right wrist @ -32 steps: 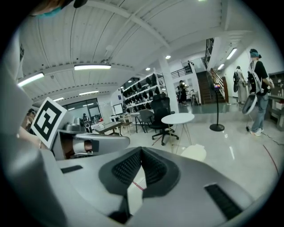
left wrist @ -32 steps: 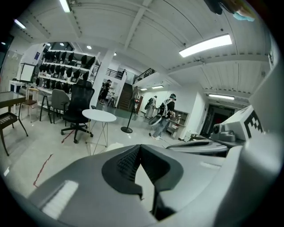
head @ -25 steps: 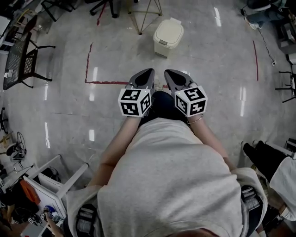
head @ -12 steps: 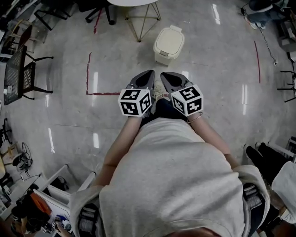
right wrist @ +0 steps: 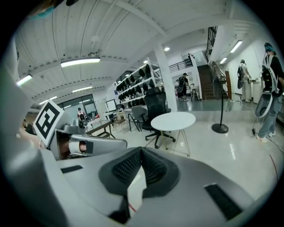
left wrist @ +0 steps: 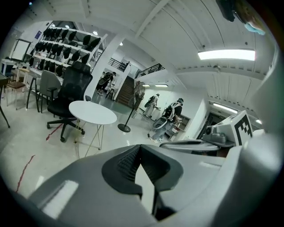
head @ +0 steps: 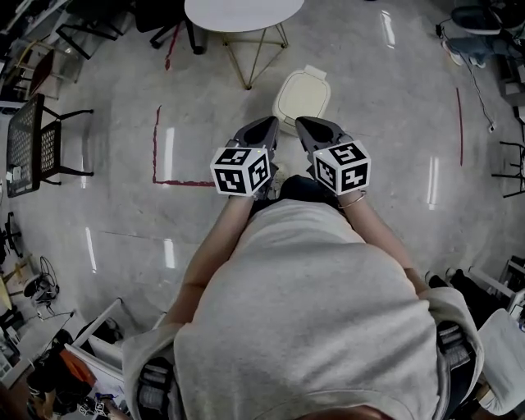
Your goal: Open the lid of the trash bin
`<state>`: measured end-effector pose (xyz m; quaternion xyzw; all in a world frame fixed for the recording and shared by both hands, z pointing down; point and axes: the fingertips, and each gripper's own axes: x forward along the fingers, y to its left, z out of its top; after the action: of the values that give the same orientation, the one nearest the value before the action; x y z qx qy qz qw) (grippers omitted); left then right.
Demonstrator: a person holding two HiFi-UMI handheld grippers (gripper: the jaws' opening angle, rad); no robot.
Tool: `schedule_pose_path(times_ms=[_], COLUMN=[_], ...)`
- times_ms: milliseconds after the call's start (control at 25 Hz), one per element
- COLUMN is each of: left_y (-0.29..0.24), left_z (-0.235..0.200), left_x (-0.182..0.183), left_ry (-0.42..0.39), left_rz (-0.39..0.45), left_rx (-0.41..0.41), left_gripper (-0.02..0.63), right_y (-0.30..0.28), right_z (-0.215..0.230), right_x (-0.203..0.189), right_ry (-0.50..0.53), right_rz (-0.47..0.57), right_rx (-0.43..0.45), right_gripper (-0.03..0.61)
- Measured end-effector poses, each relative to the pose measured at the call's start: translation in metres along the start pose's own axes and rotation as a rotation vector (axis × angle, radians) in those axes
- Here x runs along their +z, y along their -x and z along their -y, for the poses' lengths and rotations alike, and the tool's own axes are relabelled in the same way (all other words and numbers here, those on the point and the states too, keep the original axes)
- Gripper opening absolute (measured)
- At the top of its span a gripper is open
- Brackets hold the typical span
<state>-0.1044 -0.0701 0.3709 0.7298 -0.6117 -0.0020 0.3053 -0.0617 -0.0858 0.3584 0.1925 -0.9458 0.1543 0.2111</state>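
A cream trash bin [head: 302,94] stands on the floor with its lid down, just beyond both grippers in the head view. My left gripper [head: 267,126] is shut and empty, its tip just short of the bin's near left side. My right gripper [head: 305,125] is also shut and empty, its tip over the bin's near edge in the picture. Both are held level and side by side. The left gripper view shows its own jaws [left wrist: 140,148] meeting at the tip; the right gripper view shows the same [right wrist: 142,150]. The bin is hidden in both gripper views.
A round white table [head: 242,12] on thin legs stands just behind the bin. A black mesh chair [head: 37,135] is at the left, and red tape lines [head: 156,139] mark the glossy floor. An office chair [left wrist: 69,95], shelves and several people [left wrist: 171,116] are farther off.
The person has stepped forward: the bin now lies right at the gripper tips and the round table has come into view. Both grippers stay shut and rose slightly.
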Motion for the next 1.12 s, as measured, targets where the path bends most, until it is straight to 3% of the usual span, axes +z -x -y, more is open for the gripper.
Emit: schedule_pose_path(times_ms=[240,400,800,1120], left_y=[-0.036,-0.054,-0.102,-0.111], left_z=[-0.009,-0.011,-0.006,0.001], left_x=[0.022,0.021,0.027,0.026], left_ry=[-0.022,-0.015,-0.043,-0.006], left_rz=[-0.005,-0.039,-0.105,-0.171], left_rx=[0.01,-0.028,-0.115,-0.213], left_gripper=[0.009,0.009,0.009,0.009], right_y=[-0.02,-0.019,0.009,0.012], right_z=[0.03,0.043,0.094,0.118], right_x=[0.026,0.027,0.005,-0.005], right_ry=[0.001,-0.013,-0.135,-0.276], right_rz=[0.036,0.043,0.035,0.016], right_rx=[0.003,-0.017,-0.195,-0.294], right_gripper=[0.008,0.007,0.007,0.007])
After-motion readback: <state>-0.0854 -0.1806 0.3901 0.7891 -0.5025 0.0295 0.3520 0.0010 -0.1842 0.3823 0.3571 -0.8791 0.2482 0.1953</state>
